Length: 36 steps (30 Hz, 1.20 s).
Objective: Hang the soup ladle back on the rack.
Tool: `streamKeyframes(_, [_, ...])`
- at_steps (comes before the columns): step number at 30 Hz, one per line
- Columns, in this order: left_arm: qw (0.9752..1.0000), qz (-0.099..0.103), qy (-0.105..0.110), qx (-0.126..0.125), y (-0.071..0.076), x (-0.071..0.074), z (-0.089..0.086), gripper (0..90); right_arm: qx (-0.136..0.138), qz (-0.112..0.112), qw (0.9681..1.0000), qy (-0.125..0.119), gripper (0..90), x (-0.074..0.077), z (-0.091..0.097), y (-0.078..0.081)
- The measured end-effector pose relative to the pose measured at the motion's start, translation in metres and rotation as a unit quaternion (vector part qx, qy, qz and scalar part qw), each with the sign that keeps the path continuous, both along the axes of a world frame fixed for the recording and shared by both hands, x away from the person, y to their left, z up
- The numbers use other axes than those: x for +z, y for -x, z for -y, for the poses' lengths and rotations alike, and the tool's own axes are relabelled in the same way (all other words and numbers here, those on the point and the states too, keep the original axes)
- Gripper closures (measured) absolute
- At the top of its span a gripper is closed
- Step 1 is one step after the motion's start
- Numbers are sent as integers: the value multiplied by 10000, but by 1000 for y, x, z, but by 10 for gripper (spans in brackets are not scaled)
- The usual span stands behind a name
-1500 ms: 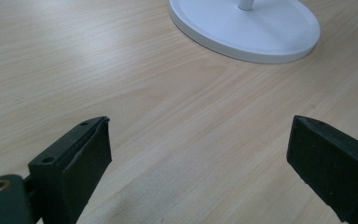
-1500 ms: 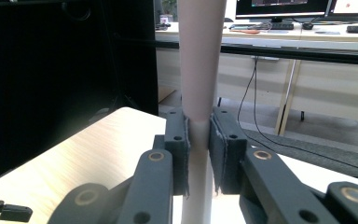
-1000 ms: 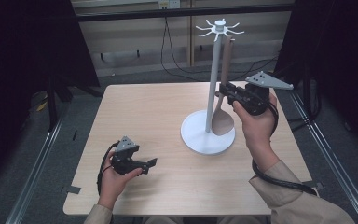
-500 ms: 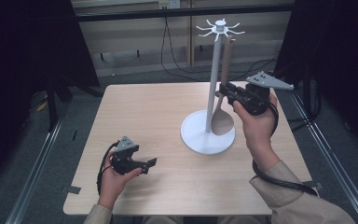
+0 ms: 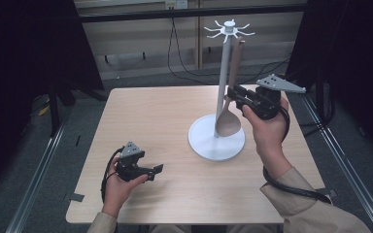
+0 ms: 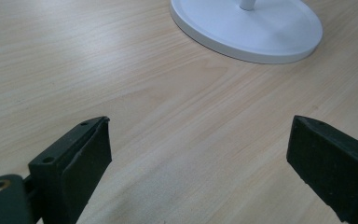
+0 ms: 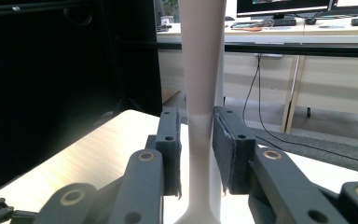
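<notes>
item: wooden spoon [image 5: 229,114], hung from the white rack [image 5: 217,141] on the counter [image 5: 145,121], bowl down beside the pole. right hand-held gripper [image 5: 234,93]: jaws just opening, handle between, grip loosened. left hand-held gripper [image 6: 200,154]: released, nothing grasped. risk: spoon may be unhooked if snagged on withdrawal.

A white stand [image 5: 217,141] with a round white base sits on a pale wood-grain surface [image 5: 150,121]. A beige spoon [image 5: 228,121] hangs on the stand. Both claws, left [image 5: 154,171] and right [image 5: 235,93], are black, each topped by a grey plate. The person's sleeves [image 5: 311,204] are tan. The backdrop is dark.
</notes>
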<state>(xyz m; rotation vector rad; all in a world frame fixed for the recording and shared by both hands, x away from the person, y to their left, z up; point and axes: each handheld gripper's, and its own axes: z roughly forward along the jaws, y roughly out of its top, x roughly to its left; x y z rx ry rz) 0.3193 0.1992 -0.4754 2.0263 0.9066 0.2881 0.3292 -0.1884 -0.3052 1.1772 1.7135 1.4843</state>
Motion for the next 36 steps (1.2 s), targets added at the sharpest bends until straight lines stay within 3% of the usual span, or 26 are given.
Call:
streamKeyframes(6, [10000,7,-11,-10,0,0,0,63,10,26,10000,-5,672,1,0,1])
streamKeyframes(19, [10000,-5,1,-8,1,0,1,63,-2,-53,9999,152,383,-5,3,9])
streamKeyframes(36, [10000,28,-1,-2,1,1,-1,63,129,-175,9995,245,284,-25,5,24])
